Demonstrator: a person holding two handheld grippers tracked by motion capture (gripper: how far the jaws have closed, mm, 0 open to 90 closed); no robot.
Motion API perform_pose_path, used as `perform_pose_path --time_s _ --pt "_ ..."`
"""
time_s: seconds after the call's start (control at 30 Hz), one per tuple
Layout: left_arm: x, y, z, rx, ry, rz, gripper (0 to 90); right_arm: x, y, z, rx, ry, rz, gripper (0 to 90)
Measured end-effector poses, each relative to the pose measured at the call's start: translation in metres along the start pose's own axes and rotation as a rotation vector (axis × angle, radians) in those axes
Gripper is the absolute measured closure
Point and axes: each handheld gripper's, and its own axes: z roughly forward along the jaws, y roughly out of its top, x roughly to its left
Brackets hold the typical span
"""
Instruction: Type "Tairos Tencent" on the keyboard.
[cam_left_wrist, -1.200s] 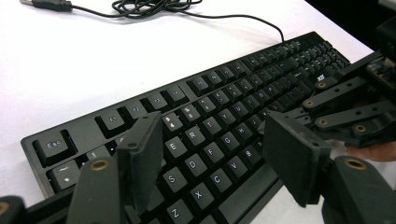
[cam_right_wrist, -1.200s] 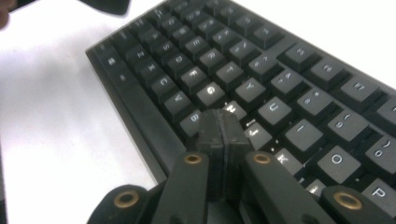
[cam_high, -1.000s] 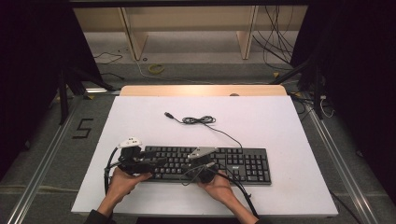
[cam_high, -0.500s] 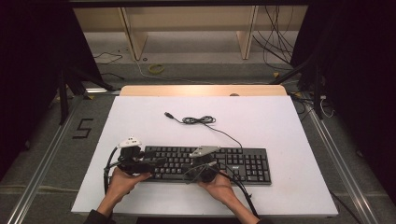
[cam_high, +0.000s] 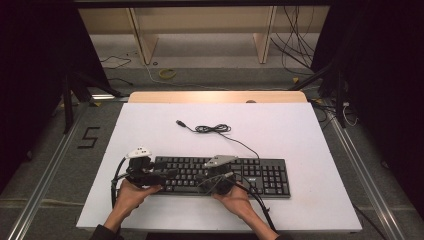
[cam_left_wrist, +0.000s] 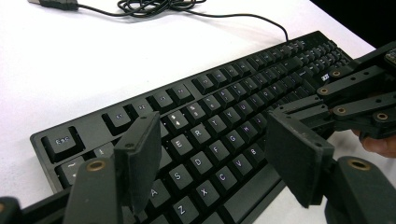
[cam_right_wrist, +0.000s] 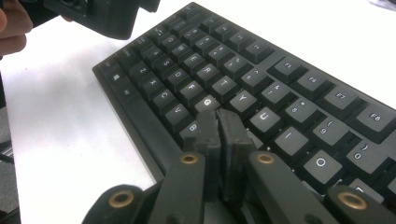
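Over on the left, the left gripper (cam_high: 162, 175) hangs above the left end of the black keyboard (cam_high: 260, 177), jaws spread wide with nothing between them; in its own view the two black pads frame the letter keys from A and S across to V and B, and whether they touch the keys I cannot tell. The keyboard lies flat on the white table (cam_high: 300, 130), near the person's edge, its long side running across. Moving to the middle, the right gripper (cam_high: 202, 176) sits over the centre of the keyboard, jaws pressed together, nothing pinched; in the right gripper view the closed tips (cam_right_wrist: 219, 122) come down right by the G, H and B keys. Behind the keyboard, its thin black cable (cam_high: 212, 129) lies coiled loosely on the table, the plug (cam_high: 180, 122) pointing left, well apart from both grippers.
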Motion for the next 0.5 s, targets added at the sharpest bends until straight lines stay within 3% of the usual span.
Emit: perform_pose_path --time_s 0.33,0.5 --pt "-0.0001 -0.0005 0.0002 -0.001 -0.009 0.005 34.2 -0.0014 0.0014 -0.001 -0.01 0.004 0.008 85.4" --pt "-0.0012 -0.0024 -0.0027 -0.014 -0.013 0.012 32.5 -0.0032 0.0031 -0.0016 -0.017 0.006 0.017 78.0"
